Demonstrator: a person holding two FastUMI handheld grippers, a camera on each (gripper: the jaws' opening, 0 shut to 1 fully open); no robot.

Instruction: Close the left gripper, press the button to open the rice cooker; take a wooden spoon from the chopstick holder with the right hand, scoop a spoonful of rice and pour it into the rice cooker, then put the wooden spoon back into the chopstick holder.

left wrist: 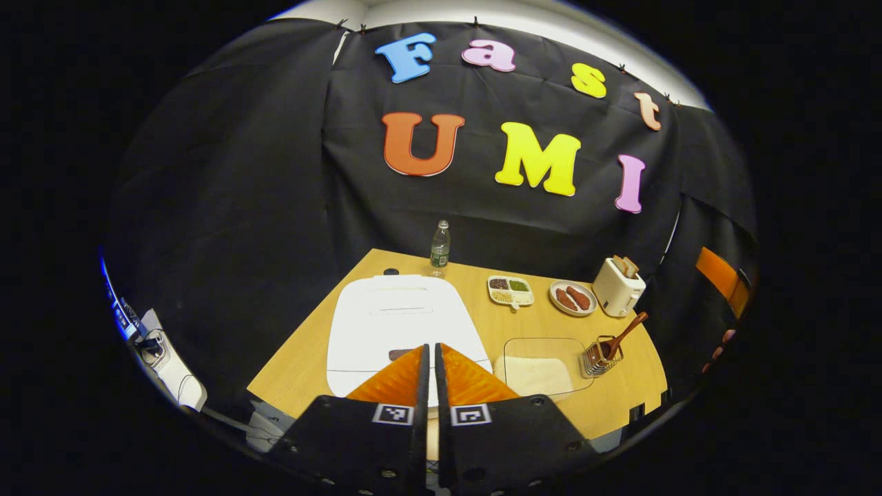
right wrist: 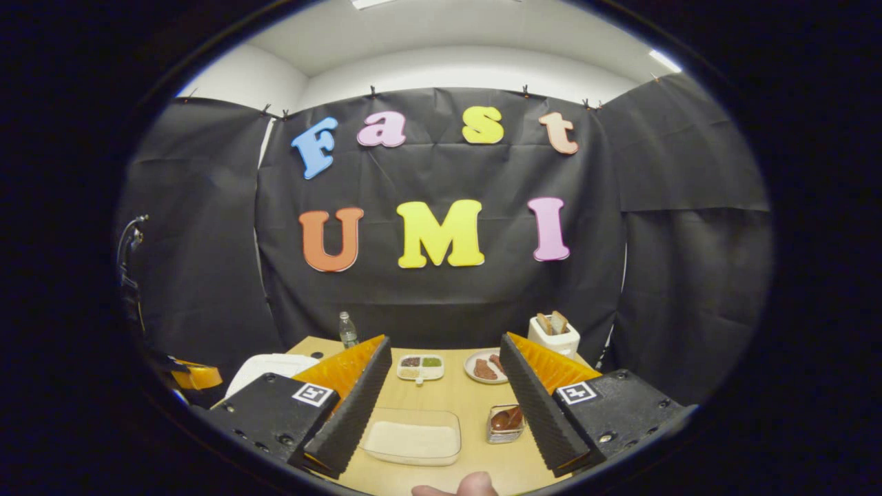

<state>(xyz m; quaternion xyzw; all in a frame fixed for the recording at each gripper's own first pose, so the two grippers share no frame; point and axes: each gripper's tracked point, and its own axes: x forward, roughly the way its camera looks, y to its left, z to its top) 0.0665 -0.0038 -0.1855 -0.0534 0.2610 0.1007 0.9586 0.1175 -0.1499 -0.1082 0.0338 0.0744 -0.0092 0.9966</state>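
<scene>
A wooden table (left wrist: 303,358) is enclosed by black cloth, the closed white rice cooker (left wrist: 400,324) is seen beneath the shut left gripper (left wrist: 432,358), and the right gripper (right wrist: 441,386) is held wide open above the rice tray (right wrist: 413,437).

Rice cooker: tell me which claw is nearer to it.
Left. The left claw, shut, hangs just over the rice cooker lid's near edge. The right claw, open, sits off to the cooker's right, facing the rice container.

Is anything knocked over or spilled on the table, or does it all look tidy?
Nothing stands out. The white rice cooker sits shut, the clear tray of white rice holds its rice with none spilled on the wooden table, and the brown wooden spoon leans in the wire chopstick holder. The clear water bottle stands upright.
</scene>
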